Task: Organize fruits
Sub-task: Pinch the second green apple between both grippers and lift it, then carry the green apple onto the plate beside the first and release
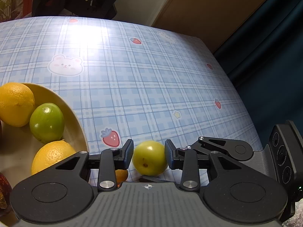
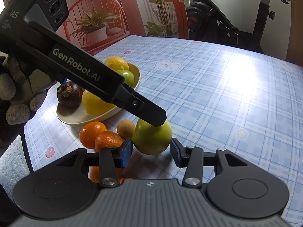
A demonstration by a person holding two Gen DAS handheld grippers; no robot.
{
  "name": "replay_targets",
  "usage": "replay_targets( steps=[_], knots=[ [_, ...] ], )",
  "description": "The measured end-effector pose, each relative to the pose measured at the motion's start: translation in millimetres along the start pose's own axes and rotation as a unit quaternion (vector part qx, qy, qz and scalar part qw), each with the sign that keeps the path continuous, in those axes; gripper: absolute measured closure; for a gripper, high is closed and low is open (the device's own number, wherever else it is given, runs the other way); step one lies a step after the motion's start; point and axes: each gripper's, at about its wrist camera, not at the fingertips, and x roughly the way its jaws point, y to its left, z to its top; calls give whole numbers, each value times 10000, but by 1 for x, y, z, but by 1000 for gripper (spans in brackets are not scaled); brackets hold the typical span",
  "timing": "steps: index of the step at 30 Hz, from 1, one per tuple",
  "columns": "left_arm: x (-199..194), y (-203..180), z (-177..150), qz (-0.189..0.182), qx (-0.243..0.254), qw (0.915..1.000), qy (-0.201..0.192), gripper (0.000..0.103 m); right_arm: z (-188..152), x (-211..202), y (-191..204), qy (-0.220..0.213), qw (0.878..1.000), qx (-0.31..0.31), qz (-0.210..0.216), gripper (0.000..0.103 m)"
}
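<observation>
While the left gripper (image 1: 149, 156) pinches it, the smooth yellow-green fruit (image 1: 150, 158) sits between the right gripper's (image 2: 151, 154) spread jaws

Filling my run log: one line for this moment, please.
left gripper: jaws closed on green fruit | right gripper: open, empty | bowl: partly filled

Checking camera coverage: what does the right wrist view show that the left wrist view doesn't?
Right wrist only: mangosteen in the bowl, two oranges and a small tan fruit on the cloth, gloved hand, right gripper open.
Left wrist only: left gripper with pads against the yellow-green fruit.
Both: that fruit, bowl with lemons and lime, checked tablecloth.
</observation>
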Motion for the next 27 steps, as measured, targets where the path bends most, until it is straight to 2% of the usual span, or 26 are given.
replay_targets(
  steps=[7,12,21,27],
  knots=[
    [-19,6,7,-8,-57,9997,-251,65,20,-2,9,-127,9997,-193,32,57],
    [-46,17,10,115,-110,9986,-514,65,43,4,28,-226,9987,-429,138,57],
    [-95,61,7,438,-387,9947,-841,65,80,39,71,-239,9948,-869,469,57],
    [-106,81,0,647,-600,9921,-893,65,92,69,93,-24,9922,-1087,613,57]
  ],
)
